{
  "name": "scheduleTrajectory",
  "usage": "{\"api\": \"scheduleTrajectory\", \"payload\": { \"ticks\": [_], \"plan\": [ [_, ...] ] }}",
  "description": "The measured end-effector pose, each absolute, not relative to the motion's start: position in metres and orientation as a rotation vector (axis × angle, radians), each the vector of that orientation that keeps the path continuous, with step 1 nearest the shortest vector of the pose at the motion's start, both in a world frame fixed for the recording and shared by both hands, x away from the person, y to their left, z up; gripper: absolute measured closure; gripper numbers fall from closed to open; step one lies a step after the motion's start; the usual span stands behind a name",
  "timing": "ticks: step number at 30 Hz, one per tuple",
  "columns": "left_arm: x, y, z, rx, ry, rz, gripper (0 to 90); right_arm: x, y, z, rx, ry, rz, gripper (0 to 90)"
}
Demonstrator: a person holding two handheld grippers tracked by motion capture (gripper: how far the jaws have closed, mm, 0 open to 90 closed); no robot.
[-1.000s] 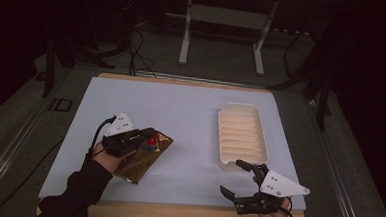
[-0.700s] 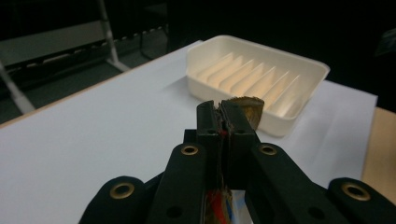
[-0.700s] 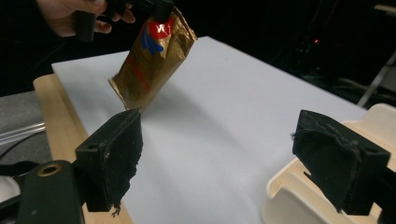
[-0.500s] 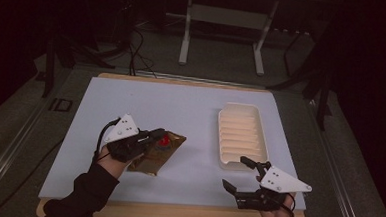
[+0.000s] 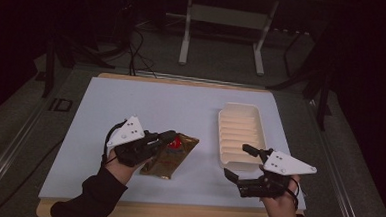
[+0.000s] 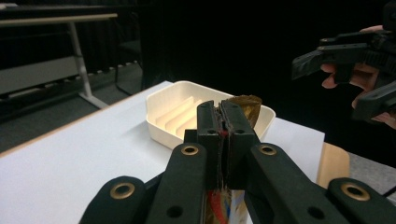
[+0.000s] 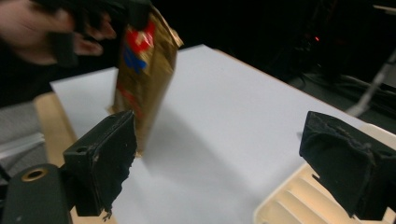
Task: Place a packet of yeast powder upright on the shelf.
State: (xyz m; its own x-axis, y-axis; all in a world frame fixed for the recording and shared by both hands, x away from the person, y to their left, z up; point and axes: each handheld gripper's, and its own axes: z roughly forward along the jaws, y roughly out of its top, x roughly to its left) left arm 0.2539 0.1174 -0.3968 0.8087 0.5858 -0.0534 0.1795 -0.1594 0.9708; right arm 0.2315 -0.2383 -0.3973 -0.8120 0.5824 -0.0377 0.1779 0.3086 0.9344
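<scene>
Left gripper [image 5: 167,136]: jaws clamped flat on the top edge of the gold packet [image 5: 174,153]. In the left gripper view the two black pads meet with only the packet's thin edge between them.
Right gripper [image 5: 238,162]: jaws spread wide and have just been opening further, with nothing between them. It sits just beside the near end of the cream tray [image 5: 241,136]. From its own view the pads [image 7: 105,161] frame bare table and a corner of the tray.
Gold packet: glossy gold-brown pouch with red and blue print. Its top edge is pinched in the left gripper, its lower end is on or just above the table; contact not clear. In the right gripper view it hangs nearly upright, slightly tilted.
Packet position: left of centre on the table, well apart from the tray.
Cream tray: oblong, ribbed floor, nothing in it, on the right half of the table.
Surface: pale blue-white sheet [image 5: 146,101] over a wooden tabletop [image 5: 175,215] — wood shows along the near edge.
Room: dark; a white table frame [image 5: 223,20] and cables on the grey floor behind.
</scene>
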Motion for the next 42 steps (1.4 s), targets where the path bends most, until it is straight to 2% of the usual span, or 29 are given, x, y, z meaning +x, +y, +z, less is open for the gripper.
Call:
{"api": "scheduleTrajectory", "payload": {
  "ticks": [12, 22, 25, 30, 32, 33, 34, 39, 40, 41, 42],
  "plan": [
    [0.247, 0.103, -0.39, 1.666, 0.57, 0.368, 88.3, 0.248, -0.204, -0.396, 0.667, 2.345, 1.594, 10.7],
    [0.245, 0.092, -0.387, 1.605, 0.553, 0.347, 88.3, 0.259, -0.183, -0.392, 0.632, 2.41, 1.628, 14.3],
    [0.244, 0.089, -0.385, 1.591, 0.546, 0.351, 88.4, 0.26, -0.18, -0.392, 0.62, 2.43, 1.619, 18.5],
    [0.241, 0.086, -0.383, 1.581, 0.528, 0.344, 88.3, 0.264, -0.178, -0.392, 0.616, 2.472, 1.614, 33.3],
    [0.24, 0.086, -0.383, 1.575, 0.526, 0.345, 88.3, 0.264, -0.177, -0.391, 0.612, 2.469, 1.606, 33.5],
    [0.24, 0.085, -0.383, 1.576, 0.522, 0.34, 88.3, 0.264, -0.176, -0.391, 0.605, 2.485, 1.608, 40.1],
    [0.239, 0.085, -0.383, 1.565, 0.522, 0.34, 88.3, 0.264, -0.176, -0.391, 0.606, 2.48, 1.603, 41.7],
    [0.238, 0.084, -0.383, 1.567, 0.521, 0.336, 88.3, 0.265, -0.173, -0.391, 0.56, 2.551, 1.56, 60.8],
    [0.238, 0.084, -0.383, 1.567, 0.521, 0.336, 88.2, 0.265, -0.173, -0.391, 0.56, 2.551, 1.56, 60.8],
    [0.24, 0.085, -0.384, 1.573, 0.519, 0.332, 88.1, 0.267, -0.174, -0.392, 0.571, 2.569, 1.579, 67.6],
    [0.24, 0.085, -0.384, 1.576, 0.522, 0.328, 88.0, 0.268, -0.173, -0.393, 0.574, 2.584, 1.581, 68.5]
  ]
}}
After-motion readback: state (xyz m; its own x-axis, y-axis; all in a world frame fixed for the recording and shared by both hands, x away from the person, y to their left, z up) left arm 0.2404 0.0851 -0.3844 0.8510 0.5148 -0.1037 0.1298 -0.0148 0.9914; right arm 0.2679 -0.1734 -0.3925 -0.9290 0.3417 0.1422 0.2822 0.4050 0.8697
